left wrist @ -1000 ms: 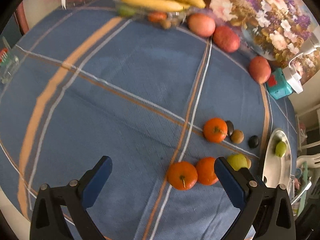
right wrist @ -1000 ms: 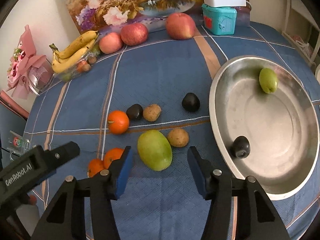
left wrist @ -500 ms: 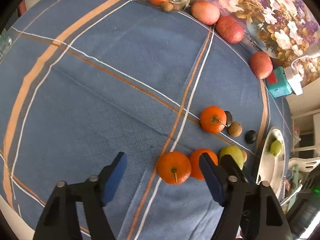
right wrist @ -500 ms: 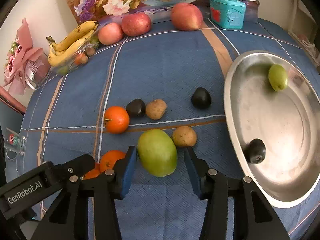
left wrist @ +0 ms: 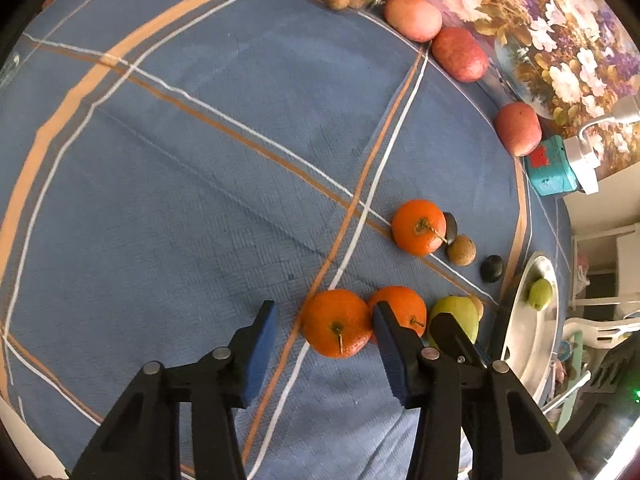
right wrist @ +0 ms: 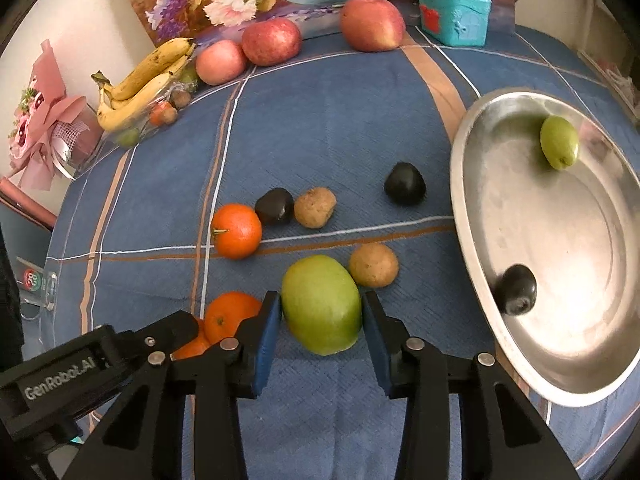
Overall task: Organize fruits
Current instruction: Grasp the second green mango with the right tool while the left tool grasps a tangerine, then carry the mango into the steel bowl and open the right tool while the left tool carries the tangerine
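Blue checked cloth (right wrist: 332, 128) covers the whole surface, with fruit scattered all over it. Right tool (right wrist: 320, 330) has its blue pads on either side of the big green mango (right wrist: 322, 304), and they look right up against its skin, though I honestly can't tell if it's properly clamped or just touching. Left tool (left wrist: 326, 338) is spread apart around the nearest orange (left wrist: 336, 322), with a clear gap on the left pad's side, so no grip there. A second orange (left wrist: 400, 306) sits touching that first one, partly behind the left tool's right finger. A third orange (right wrist: 236, 232) lies farther out on the cloth, right beside a dark fruit (right wrist: 275, 206) and a brown kiwi (right wrist: 315, 207). Another brown kiwi (right wrist: 374, 265) sits just beside the mango, and a second dark fruit (right wrist: 405, 183) is off on its own near the metal tray (right wrist: 560, 376). Inside that tray are a small green fruit (right wrist: 559, 142) at the far side and a dark round fruit (right wrist: 517, 290) near the closer rim. Along the back edge there are three red apples (right wrist: 271, 41) and a bunch of bananas (right wrist: 140, 84).
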Motion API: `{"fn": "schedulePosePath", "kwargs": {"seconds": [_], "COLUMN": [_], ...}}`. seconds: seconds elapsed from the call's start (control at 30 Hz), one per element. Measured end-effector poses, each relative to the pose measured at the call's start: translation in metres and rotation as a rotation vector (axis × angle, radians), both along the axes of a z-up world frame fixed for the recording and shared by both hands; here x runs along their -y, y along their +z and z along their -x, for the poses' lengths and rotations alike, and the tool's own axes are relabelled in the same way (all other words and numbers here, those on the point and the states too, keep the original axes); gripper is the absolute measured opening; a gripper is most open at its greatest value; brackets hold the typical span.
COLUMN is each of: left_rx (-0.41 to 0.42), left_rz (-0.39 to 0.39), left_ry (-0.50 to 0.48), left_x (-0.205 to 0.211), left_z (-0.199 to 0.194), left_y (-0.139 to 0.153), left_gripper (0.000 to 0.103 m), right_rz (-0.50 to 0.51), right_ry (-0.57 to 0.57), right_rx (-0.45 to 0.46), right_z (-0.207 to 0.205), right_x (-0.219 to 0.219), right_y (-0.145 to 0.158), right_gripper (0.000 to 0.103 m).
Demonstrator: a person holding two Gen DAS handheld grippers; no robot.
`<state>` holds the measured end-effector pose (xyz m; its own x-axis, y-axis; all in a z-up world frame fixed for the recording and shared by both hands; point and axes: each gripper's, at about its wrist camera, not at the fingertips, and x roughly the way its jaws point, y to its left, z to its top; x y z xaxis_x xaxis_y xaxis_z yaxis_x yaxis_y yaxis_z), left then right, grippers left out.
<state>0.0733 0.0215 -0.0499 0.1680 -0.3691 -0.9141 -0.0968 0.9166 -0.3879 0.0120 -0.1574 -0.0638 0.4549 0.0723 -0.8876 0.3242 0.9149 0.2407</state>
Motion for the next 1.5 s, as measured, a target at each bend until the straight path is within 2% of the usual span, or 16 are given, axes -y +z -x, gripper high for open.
{"fn": "schedulePosePath", "kwargs": {"seconds": [0.07,0.13,0.4,0.73,0.97,1.17,1.3,1.4,1.5], "left_rx": [0.0,-0.002,0.012,0.166,0.233,0.261,0.296,0.313,0.336], "left_rz": [0.009,0.034,0.048,0.035,0.012,-0.007,-0.017,-0.014,-0.017], "left_ry": [0.009,0.011,0.044,0.133,0.133,0.055,-0.065,-0.176,-0.293], "left_x": [-0.002,-0.003,-0.01,-0.024,-0.005,0.043,0.086,0.128,0.167], "left_z": [0.001,0.002,0.006,-0.001,-0.01,-0.014,-0.007,0.002,0.014], "left_y": [0.0,0.0,0.005,0.047,0.067,0.071,0.074,0.072,0.068], "left_gripper": [0.047,0.037,0.036,0.036,0.036,0.036,0.036,0.036,0.036], "right_rz": [0.003,0.001,-0.014,-0.055,-0.051,-0.092,-0.056,0.009,0.024], "right_ry": [0.002,0.001,-0.016,-0.028,-0.084,-0.147,-0.221,-0.312,-0.396], "right_rx": [-0.008,-0.014,-0.015,0.05,0.1,0.131,0.153,0.116,0.094], "right_z": [0.002,0.005,0.008,0.018,0.017,0.013,0.026,0.041,0.057], "right_x": [0.0,0.001,-0.004,0.004,0.023,0.056,0.097,0.132,0.168], "right_y": [0.0,0.0,0.003,0.032,0.058,0.066,0.075,0.074,0.068], "right_gripper": [0.043,0.043,0.043,0.042,0.042,0.042,0.042,0.042,0.042]}}
